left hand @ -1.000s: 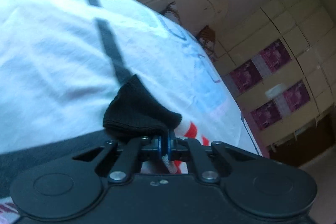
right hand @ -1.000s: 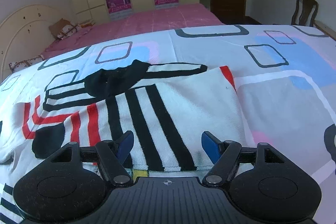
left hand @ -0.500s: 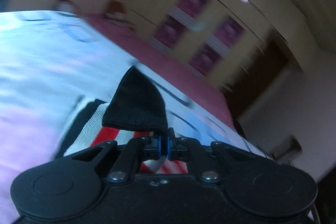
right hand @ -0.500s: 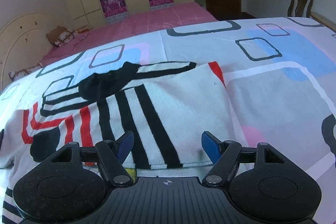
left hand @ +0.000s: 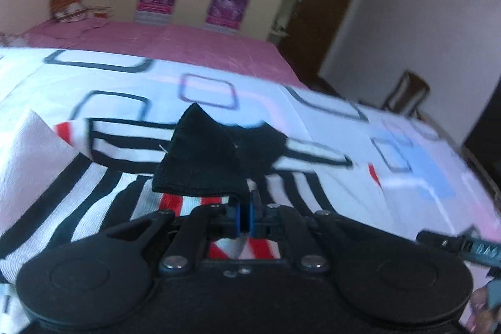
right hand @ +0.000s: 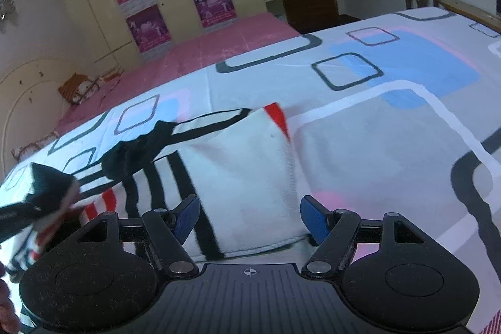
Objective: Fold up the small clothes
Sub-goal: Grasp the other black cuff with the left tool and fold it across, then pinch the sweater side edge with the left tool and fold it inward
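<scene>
Lifted black toe [left hand: 200, 158], striped sock [right hand: 238, 177]

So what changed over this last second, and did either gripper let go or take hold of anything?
The left gripper, shut on the black cuff throughout, carried it across over the striped garment, into the right wrist view's left edge. The right gripper stayed open, its fingers either side of the garment's near hem, and shifted only slightly. Nothing was released or newly taken hold of.
</scene>
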The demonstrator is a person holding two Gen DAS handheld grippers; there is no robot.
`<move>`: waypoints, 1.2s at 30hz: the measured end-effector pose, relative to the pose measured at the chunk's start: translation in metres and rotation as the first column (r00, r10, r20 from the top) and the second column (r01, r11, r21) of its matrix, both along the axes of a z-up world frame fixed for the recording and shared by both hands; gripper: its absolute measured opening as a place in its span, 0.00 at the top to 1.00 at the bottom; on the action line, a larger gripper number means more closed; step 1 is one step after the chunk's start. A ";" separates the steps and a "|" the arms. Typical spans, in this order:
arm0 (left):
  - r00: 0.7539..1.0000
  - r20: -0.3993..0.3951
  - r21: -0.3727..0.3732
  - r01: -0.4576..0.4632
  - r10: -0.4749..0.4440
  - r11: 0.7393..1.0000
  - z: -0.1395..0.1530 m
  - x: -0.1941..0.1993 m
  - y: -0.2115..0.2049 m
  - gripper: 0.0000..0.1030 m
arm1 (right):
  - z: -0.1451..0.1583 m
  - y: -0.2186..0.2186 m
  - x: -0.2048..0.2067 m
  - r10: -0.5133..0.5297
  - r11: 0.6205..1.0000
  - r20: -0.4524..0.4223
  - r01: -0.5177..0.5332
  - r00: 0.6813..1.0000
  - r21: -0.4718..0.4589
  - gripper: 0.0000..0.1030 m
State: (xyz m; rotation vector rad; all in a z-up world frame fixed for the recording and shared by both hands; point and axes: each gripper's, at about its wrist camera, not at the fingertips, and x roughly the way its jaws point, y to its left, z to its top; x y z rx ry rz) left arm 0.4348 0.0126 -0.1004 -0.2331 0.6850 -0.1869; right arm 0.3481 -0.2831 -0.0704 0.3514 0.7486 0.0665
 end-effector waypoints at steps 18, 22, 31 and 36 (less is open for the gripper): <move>0.989 0.032 0.022 0.143 -0.144 0.989 0.000 -0.041 -0.013 0.44 | 0.007 -0.008 0.006 0.054 0.995 -0.011 -0.053 0.999 0.079 0.31; 1.000 0.023 0.119 0.014 -0.017 0.993 0.008 -0.082 0.063 0.53 | -0.004 0.013 0.020 0.107 0.983 -0.044 -0.099 0.993 0.158 0.31; 0.982 -0.091 0.213 -0.146 0.168 0.966 -0.021 -0.081 0.148 0.63 | -0.031 0.043 0.048 0.152 0.968 -0.129 -0.121 0.980 0.219 0.31; 0.985 -0.089 0.205 -0.129 0.150 0.970 -0.029 -0.063 0.156 0.78 | -0.037 0.057 0.062 0.192 0.965 -0.147 -0.160 0.970 0.209 0.60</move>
